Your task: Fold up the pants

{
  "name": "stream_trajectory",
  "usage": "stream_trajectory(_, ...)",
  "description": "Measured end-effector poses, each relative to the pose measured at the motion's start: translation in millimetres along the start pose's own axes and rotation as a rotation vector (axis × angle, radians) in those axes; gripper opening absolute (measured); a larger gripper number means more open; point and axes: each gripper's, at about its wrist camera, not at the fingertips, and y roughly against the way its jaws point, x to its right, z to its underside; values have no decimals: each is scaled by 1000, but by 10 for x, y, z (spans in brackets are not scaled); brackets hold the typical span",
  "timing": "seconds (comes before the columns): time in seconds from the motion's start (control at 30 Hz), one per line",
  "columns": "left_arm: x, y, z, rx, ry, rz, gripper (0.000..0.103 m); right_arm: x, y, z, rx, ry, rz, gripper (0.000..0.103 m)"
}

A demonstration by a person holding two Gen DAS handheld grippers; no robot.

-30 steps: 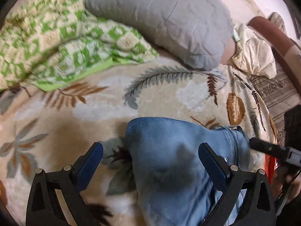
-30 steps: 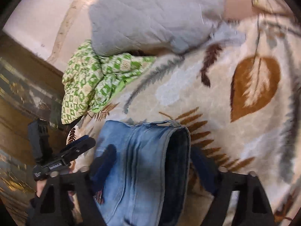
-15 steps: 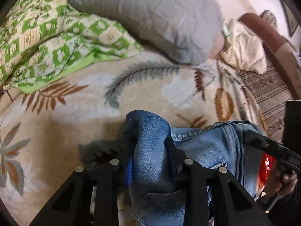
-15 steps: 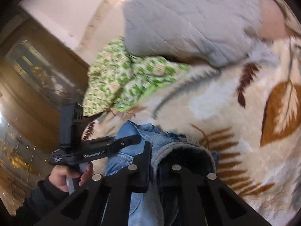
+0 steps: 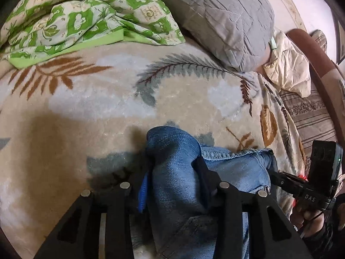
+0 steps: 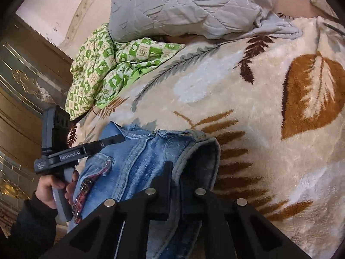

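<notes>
Left tongs (image 5: 174,172) are pinching a thick bunched fold of the blue jeans (image 5: 183,185), the denim bulging up between the two black fingers; the jaws have just eased a little wider, yet the cloth is gripped between them. Right tongs (image 6: 175,180) are pressed nearly together on the waistband edge of the same jeans (image 6: 138,157), the dark fleecy lining showing just to the right of the fingers. From the right wrist view, the left tongs come in from the left, a hand (image 6: 54,187) in a dark sleeve wrapped round the grip. From the left wrist view, the right tongs sit at the near right edge.

The jeans lie at the near edge of the bed, on a cream plush blanket (image 5: 107,99) printed with brown and grey leaves. Farther back, a crumpled green-and-white checked cloth (image 5: 86,19) lies at far left, touching a grey quilted pillow (image 5: 215,17) just to its right. A cream bundle (image 5: 286,69) rests at far right beside the pillow.
</notes>
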Motion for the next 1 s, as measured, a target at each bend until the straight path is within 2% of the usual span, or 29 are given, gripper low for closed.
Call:
stream_trajectory(0.03,20,20,0,4,-9,-6,46,-11,1,-5,1,-2,3,7)
stream_trajectory(0.07,42,71,3,16,-21,-21,59,-10,13,-4,3,-4,1,11)
stream_trajectory(0.1,50,133,9,29,-19,-58,69,-22,17,-29,2,-16,-10,14)
stream_trajectory(0.13,43,222,10,51,-4,-93,77,-26,61,-33,-5,-28,-8,21)
stream_trajectory(0.2,43,455,52,98,23,-65,81,-46,228,-47,-7,-44,15,51)
stream_trajectory(0.23,48,546,80,104,25,-39,89,-58,301,-49,1,-51,14,77)
stream_trajectory(0.27,64,648,126,112,25,-15,94,-67,395,-42,21,-58,1,80)
stream_trajectory(0.4,121,948,429,109,13,12,95,-162,742,80,74,-50,-74,80)
stream_trajectory(0.53,128,1006,855,58,0,77,95,-235,746,306,30,-48,-98,80)
stream_trajectory(0.63,124,900,1107,6,5,99,95,-238,636,516,-10,-50,-101,80)
stream_trajectory(0.7,119,798,1260,-42,16,143,95,-232,560,642,-32,-63,-142,79)
stream_trajectory(0.73,128,759,1310,-55,23,168,95,-245,532,681,-34,-60,-161,77)
stream_trajectory(0.8,149,724,1373,-50,44,182,94,-303,501,746,-39,-39,-201,63)
stream_trajectory(0.83,166,732,1388,-36,48,176,79,-338,491,761,-49,-23,-211,40)
stream_trajectory(0.87,241,736,1386,-43,18,195,48,-394,486,775,-56,7,-183,34)
stream_trajectory(0.9,309,766,1386,-40,-24,167,48,-428,508,784,-50,30,-165,31)
stream_trajectory(0.93,379,809,1381,-33,-61,148,48,-459,555,792,-38,56,-161,23)
stream_trajectory(1.0,431,873,1379,-32,-91,176,46,-480,697,789,-1,76,-175,21)
